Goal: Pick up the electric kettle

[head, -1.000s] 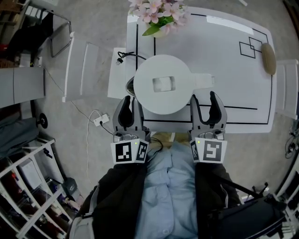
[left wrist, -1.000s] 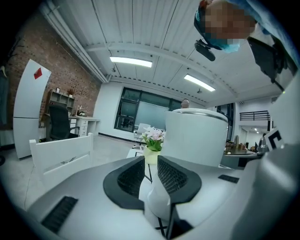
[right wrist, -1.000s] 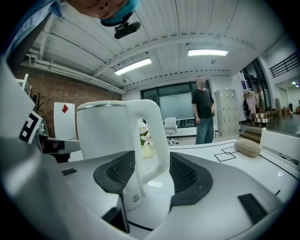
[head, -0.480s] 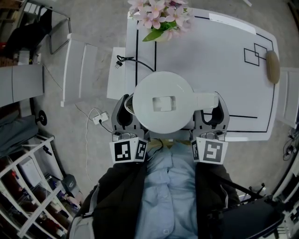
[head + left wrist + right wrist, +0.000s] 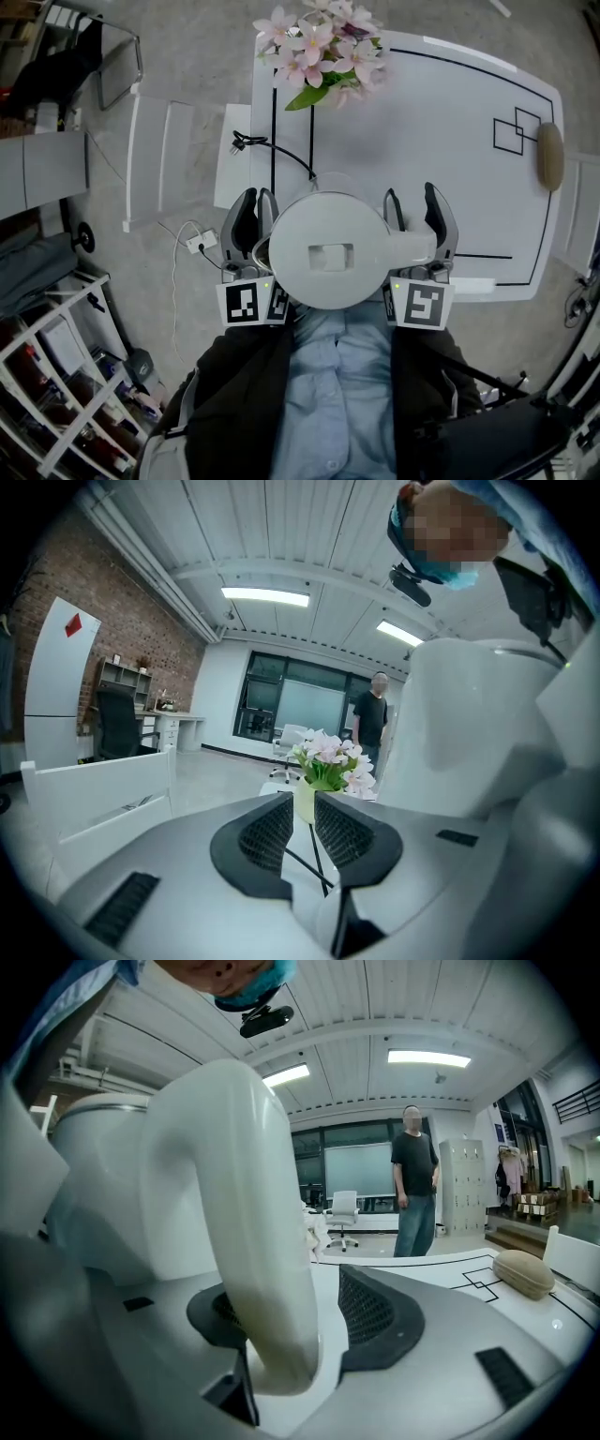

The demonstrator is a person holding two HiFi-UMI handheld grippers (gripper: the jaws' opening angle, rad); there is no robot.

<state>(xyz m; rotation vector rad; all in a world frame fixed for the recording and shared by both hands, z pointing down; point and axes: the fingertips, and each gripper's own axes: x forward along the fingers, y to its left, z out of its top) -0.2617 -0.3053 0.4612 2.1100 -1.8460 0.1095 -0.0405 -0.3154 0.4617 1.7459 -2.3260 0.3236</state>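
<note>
White electric kettle [image 5: 328,248]: round lid, rectangular window, curved handle [image 5: 253,1241]. Sits at table [image 5: 450,112] near edge. Right hand-held gripper [image 5: 411,194] spread around handle; left hand-held gripper [image 5: 256,194] slightly parted, empty, beside body.

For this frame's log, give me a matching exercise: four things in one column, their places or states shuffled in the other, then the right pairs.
Things:
1. electric kettle
2. pink flowers
3. beige oval object
4. right gripper

Places or states:
A. at the right edge of the table
B. jaws apart, with the kettle's handle between them
C. at the table's far left corner
D. over the table's near edge, white lid facing up

Pairs: 1-D, 2-C, 3-A, 4-B
</note>
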